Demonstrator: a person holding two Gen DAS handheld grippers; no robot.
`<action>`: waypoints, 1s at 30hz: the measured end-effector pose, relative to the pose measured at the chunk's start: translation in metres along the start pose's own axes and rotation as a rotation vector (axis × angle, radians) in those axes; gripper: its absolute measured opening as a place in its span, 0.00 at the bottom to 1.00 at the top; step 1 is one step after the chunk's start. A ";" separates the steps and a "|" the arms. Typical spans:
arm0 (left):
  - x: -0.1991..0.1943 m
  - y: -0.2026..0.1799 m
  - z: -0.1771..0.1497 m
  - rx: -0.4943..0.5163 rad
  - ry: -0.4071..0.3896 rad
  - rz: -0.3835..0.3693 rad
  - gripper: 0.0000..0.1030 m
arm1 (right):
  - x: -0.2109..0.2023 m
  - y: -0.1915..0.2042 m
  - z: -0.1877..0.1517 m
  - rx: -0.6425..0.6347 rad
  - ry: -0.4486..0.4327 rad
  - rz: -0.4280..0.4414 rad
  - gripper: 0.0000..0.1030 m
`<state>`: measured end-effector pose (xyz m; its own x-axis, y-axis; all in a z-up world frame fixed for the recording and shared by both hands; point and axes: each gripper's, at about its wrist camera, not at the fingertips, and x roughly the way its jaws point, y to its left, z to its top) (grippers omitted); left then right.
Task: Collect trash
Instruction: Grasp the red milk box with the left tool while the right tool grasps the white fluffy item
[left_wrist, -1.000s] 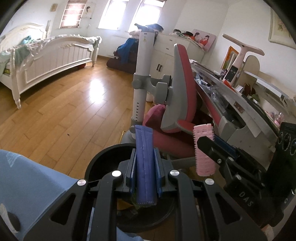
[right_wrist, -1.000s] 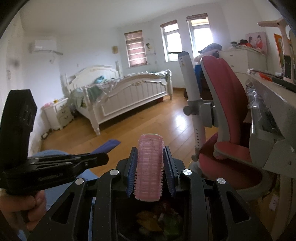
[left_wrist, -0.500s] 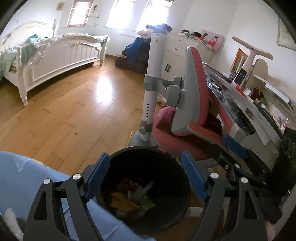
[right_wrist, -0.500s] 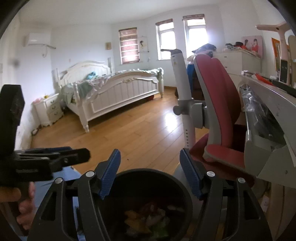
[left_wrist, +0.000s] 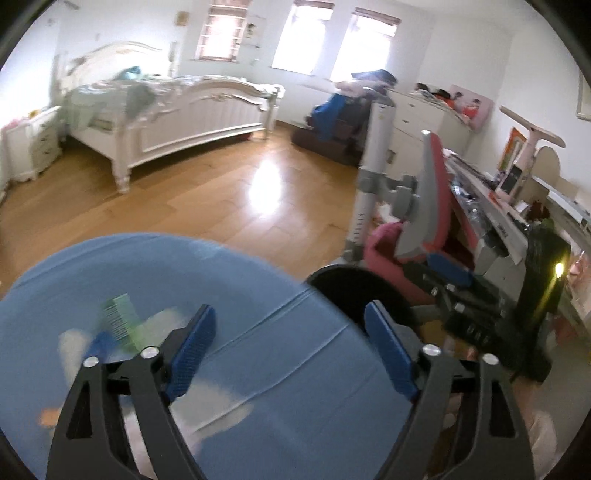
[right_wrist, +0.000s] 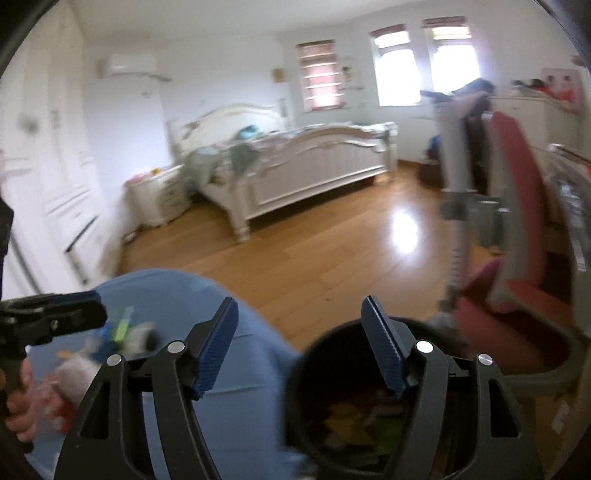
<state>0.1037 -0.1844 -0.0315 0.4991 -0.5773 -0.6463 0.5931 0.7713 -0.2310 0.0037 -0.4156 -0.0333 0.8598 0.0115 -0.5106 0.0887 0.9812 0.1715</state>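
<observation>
You are working over the blue-covered table (left_wrist: 258, 369) with both grippers empty, and the biggest risk I see is the black trash bin (right_wrist: 314, 369) sitting just beside the table's edge: if you are sweeping the right gripper (right_wrist: 299, 345) sideways with its fingers spread this wide, the right-hand finger could be catching the bin's rim and tipping out the yellow and green scraps lying inside. The left gripper (left_wrist: 286, 349), its fingers also wide apart and holding nothing, is hanging over the cloth; pressing down hard could bunch the fabric along its crease and drag the litter away from you. Both views are blurring, so judging depth over the pile is harder than it should be. The remaining trash is lying on the left part of the table: a pale crumpled wrapper (left_wrist: 74, 343), a green comb-like piece (left_wrist: 120, 325) resting partly on it, and a small orange scrap (left_wrist: 48, 419) near the edge. These look light and flimsy, likely to slip from a shallow pinch.
</observation>
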 end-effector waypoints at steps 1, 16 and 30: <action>-0.008 0.009 -0.006 -0.002 -0.001 0.020 0.85 | 0.002 0.011 0.000 -0.003 0.013 0.044 0.74; -0.073 0.114 -0.113 -0.104 0.100 0.127 0.90 | 0.075 0.196 -0.041 -0.089 0.433 0.471 0.88; -0.047 0.106 -0.131 -0.124 0.115 0.202 0.94 | 0.060 0.197 -0.048 -0.104 0.388 0.435 0.44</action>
<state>0.0603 -0.0405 -0.1214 0.5198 -0.3797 -0.7653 0.4036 0.8987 -0.1717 0.0488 -0.2126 -0.0712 0.5578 0.4670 -0.6861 -0.2970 0.8842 0.3605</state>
